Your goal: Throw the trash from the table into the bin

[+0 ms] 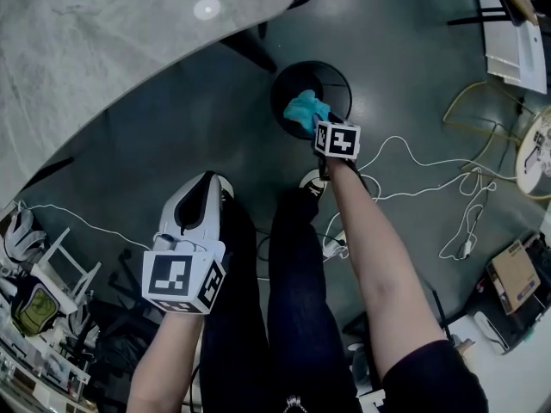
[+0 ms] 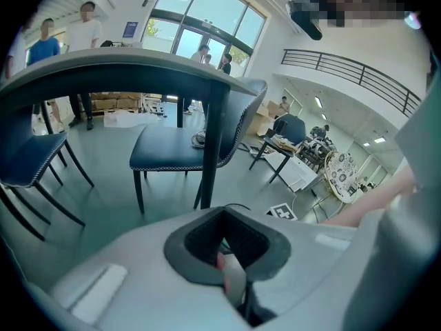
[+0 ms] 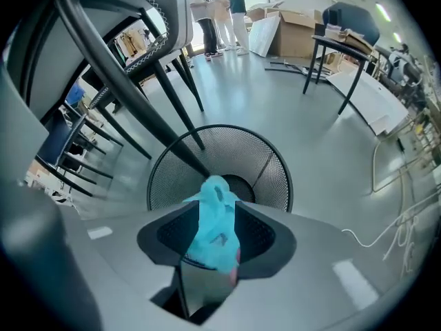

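Observation:
A crumpled cyan piece of trash (image 1: 306,110) hangs over the round black mesh bin (image 1: 340,76) on the floor. My right gripper (image 1: 320,127) is shut on it. In the right gripper view the cyan trash (image 3: 215,219) sticks up between the dark pads of the right gripper (image 3: 215,236), directly above the bin's mesh wall (image 3: 269,164). My left gripper (image 1: 194,213) is held low at my left side, away from the bin. In its own view the left gripper (image 2: 224,243) has its jaws together with nothing between them.
The grey marbled table (image 1: 103,41) fills the upper left. A dark chair (image 2: 186,150) stands under it, and black chair legs (image 3: 138,102) slant close beside the bin. White cables (image 1: 430,170) trail on the floor right of the bin. A cardboard box (image 1: 514,274) lies at right.

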`<state>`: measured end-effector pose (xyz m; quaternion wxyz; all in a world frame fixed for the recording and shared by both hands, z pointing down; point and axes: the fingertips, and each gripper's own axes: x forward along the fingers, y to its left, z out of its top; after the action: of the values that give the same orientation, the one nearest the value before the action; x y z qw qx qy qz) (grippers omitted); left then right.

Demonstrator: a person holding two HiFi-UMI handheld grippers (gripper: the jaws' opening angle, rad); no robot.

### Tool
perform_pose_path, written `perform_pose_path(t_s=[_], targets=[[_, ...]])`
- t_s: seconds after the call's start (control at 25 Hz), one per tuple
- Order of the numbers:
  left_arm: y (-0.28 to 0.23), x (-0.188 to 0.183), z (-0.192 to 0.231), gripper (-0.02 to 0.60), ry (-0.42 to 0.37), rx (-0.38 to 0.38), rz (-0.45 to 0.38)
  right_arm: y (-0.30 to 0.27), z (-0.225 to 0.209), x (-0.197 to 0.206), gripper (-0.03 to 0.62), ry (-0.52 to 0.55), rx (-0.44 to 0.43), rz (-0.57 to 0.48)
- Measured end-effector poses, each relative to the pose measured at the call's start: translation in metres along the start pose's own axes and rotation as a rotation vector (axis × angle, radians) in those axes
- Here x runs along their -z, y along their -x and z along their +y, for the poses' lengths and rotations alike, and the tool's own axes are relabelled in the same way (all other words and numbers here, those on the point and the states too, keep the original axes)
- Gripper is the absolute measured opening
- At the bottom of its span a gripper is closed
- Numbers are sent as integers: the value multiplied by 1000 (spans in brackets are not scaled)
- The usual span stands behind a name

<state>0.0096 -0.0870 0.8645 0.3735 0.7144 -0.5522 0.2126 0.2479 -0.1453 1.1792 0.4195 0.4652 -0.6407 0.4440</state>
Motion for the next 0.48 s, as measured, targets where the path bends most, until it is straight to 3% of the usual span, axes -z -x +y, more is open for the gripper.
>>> perform_pose_path(t_s=[0.16,0.48], targets=[[3,-15,-9,0,5,18,-32,34,0,-17,197,27,-3,-34],[43,-69,-44,0,-30,56,-86,160,27,-60,73,103,-61,-148]])
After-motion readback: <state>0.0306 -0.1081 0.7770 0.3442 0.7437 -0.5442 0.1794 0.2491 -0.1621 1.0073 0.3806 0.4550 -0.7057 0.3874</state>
